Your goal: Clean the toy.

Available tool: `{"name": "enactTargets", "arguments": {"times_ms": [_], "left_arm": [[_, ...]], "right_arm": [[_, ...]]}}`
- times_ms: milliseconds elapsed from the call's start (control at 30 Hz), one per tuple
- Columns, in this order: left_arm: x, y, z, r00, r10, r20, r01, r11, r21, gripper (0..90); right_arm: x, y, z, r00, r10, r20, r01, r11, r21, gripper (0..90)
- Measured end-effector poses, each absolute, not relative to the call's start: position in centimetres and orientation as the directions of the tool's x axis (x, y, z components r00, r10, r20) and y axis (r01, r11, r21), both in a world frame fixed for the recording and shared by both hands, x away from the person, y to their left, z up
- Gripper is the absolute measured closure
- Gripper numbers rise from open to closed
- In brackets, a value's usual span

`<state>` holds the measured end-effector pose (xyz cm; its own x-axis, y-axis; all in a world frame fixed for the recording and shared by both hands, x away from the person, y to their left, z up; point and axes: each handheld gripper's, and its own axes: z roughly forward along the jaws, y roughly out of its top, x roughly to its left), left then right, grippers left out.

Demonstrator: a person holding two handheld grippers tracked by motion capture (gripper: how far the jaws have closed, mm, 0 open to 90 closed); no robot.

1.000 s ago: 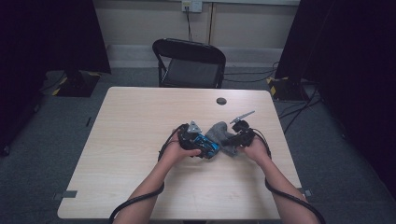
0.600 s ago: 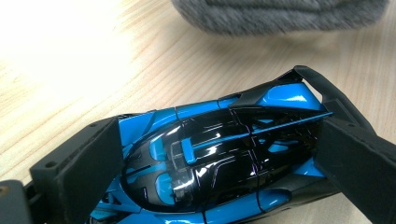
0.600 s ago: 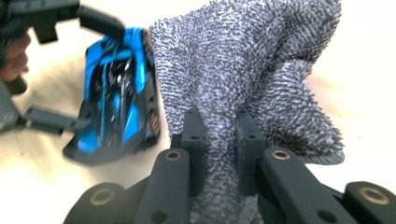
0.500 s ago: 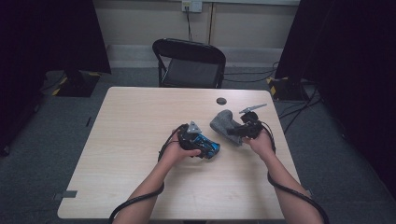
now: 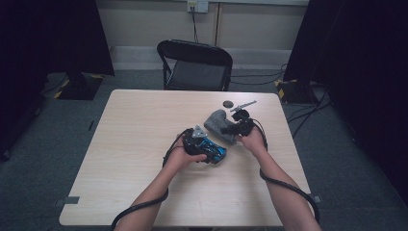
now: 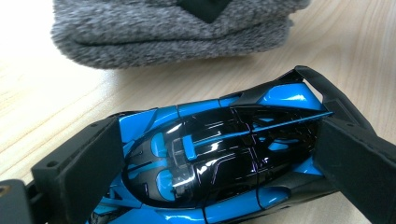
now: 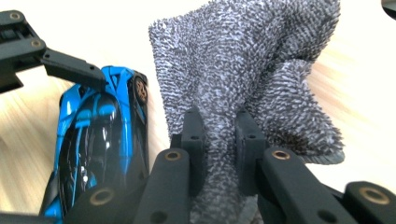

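Note:
A blue and black toy car [image 6: 219, 154] sits clamped front and back between the jaws of my left gripper [image 6: 219, 158]; in the high view the car [image 5: 214, 150] lies at the table's middle with my left gripper [image 5: 204, 144] on it. A grey fuzzy cloth [image 7: 247, 70] is pinched between the pads of my right gripper [image 7: 219, 140], bunched and lifted. From above, the cloth [image 5: 219, 124] hangs just beyond the car, held by my right gripper [image 5: 235, 129]. The folded cloth [image 6: 168, 28] also lies behind the car in the left gripper view.
A small dark round disc [image 5: 228, 104] and a thin grey stick [image 5: 244, 104] lie at the far right of the wooden table [image 5: 125, 144]. A black folding chair [image 5: 195, 65] stands behind the table. Cables trail from both grippers off the near edge.
My right gripper has pulled the grey cloth off the car, up and away toward the far right. The left gripper and the car stayed where they were.

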<state>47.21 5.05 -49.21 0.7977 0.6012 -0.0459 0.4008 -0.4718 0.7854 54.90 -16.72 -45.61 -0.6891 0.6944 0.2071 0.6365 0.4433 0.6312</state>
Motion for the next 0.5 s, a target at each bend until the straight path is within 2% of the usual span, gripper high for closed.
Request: {"name": "enactTargets", "arguments": {"times_ms": [500], "left_arm": [[47.1, 5.1, -49.3, 0.795, 0.605, -0.046, 0.400, -0.465, 0.790, 1.4]], "right_arm": [[55.8, -14.0, -47.0, -0.713, 0.676, 0.186, 0.621, 0.485, 0.616, 77.4]]}}
